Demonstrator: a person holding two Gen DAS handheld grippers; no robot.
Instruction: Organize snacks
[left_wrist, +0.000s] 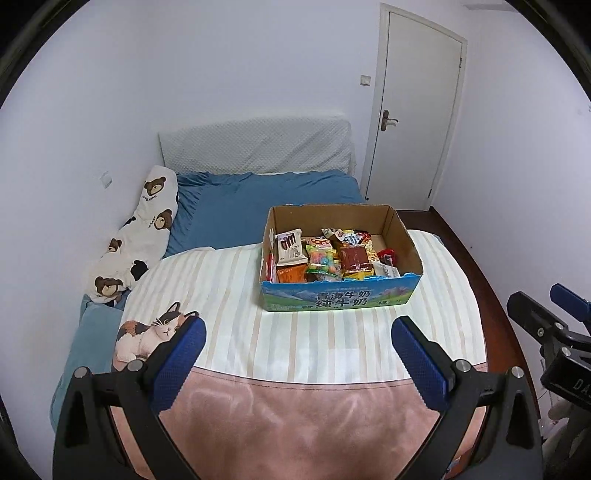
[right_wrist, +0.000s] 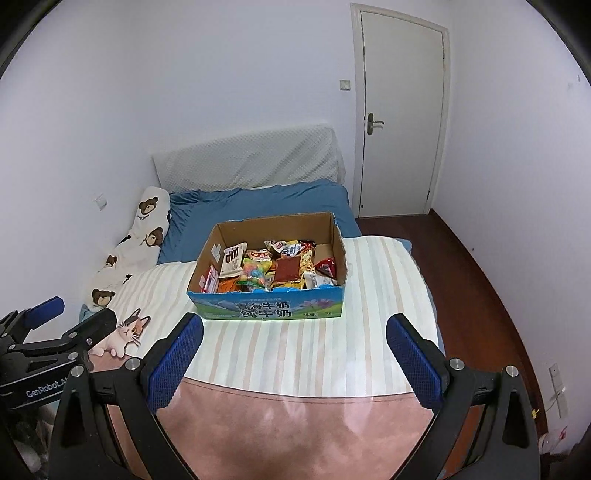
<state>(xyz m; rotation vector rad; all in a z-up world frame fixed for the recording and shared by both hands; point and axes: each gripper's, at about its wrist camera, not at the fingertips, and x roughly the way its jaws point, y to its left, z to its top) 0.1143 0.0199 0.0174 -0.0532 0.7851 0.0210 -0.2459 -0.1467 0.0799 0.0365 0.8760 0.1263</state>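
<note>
Left gripper (left_wrist: 298, 334) and right gripper (right_wrist: 294, 330): fingers spread wide, holding nothing. Box (left_wrist: 341, 298) at 12 o'clock on the bed (left_wrist: 221, 295), snacks (left_wrist: 325, 256) jumbled inside. Sorting apparently not begun.

Plain white walls (left_wrist: 240, 66) meet at a corner behind a bed (left_wrist: 266, 199) with a blue sheet and a padded grey headboard (left_wrist: 255, 144) — a closed white door (right_wrist: 400, 114) stands right, above dark wooden floor (right_wrist: 476, 280), evenly lit.

Left gripper (left_wrist: 298, 332), right gripper (right_wrist: 294, 330): jaws wide.
</note>
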